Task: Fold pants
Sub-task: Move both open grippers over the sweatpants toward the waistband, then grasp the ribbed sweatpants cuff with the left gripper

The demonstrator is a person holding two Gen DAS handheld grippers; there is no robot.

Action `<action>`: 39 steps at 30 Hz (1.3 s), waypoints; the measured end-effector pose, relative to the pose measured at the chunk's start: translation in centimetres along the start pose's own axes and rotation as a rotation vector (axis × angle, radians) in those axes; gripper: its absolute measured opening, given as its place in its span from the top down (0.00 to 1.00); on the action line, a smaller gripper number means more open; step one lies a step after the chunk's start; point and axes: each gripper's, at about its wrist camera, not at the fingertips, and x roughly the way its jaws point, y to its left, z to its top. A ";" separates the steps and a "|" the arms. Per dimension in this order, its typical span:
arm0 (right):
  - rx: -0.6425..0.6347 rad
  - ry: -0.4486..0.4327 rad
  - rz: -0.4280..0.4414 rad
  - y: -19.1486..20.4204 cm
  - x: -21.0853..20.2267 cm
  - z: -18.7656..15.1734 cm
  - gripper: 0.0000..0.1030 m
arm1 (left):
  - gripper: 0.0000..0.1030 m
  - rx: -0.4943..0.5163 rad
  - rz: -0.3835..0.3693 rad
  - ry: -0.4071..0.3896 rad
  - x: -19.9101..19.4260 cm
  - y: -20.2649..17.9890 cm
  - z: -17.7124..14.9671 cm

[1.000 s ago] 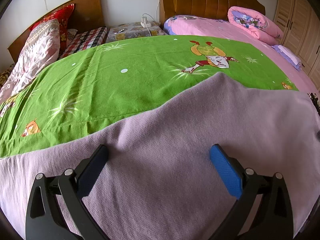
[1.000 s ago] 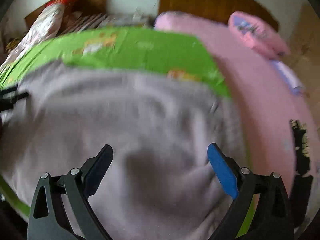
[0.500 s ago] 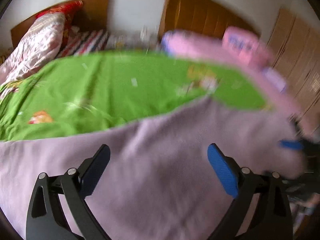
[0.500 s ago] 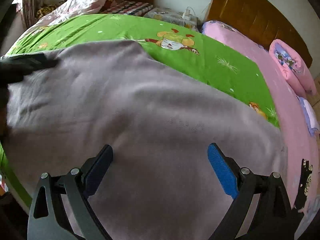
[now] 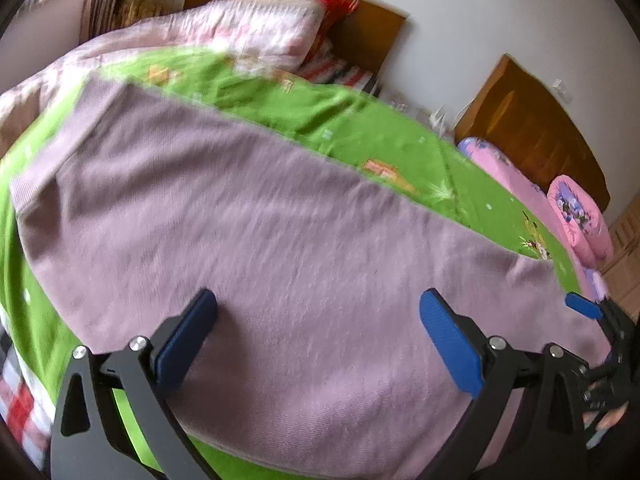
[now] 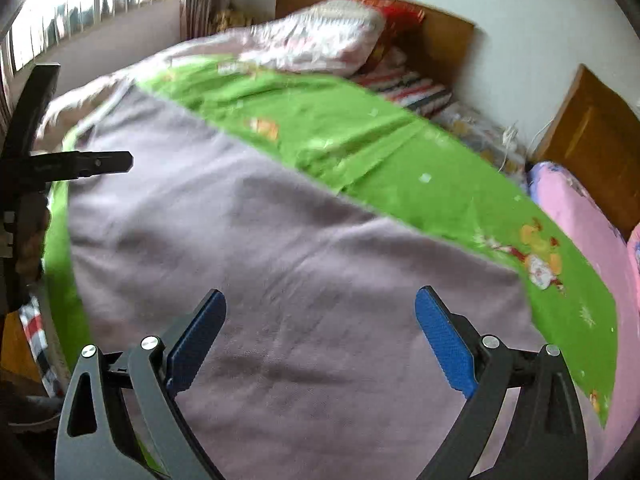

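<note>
Spread flat on the green bedsheet (image 5: pixel 360 128) beneath both claws, the mauve pants (image 5: pixel 280 240) look soft and limp, best pinched at an edge, while the left claw (image 5: pixel 318 340) and right claw (image 6: pixel 320 338) hover with fingers apart, holding nothing.

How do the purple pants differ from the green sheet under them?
The pants are plain mauve knit; the green sheet carries cartoon prints. The pants lie on top, covering only the near part; the sheet reaches further up the bed. The pants have a ribbed band at one end. Both lie flat.
</note>
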 end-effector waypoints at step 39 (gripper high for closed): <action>-0.060 -0.094 0.307 6.3 5.2 9.1 0.08 | 0.02 -0.361 -0.097 -0.374 -7.6 7.7 -2.6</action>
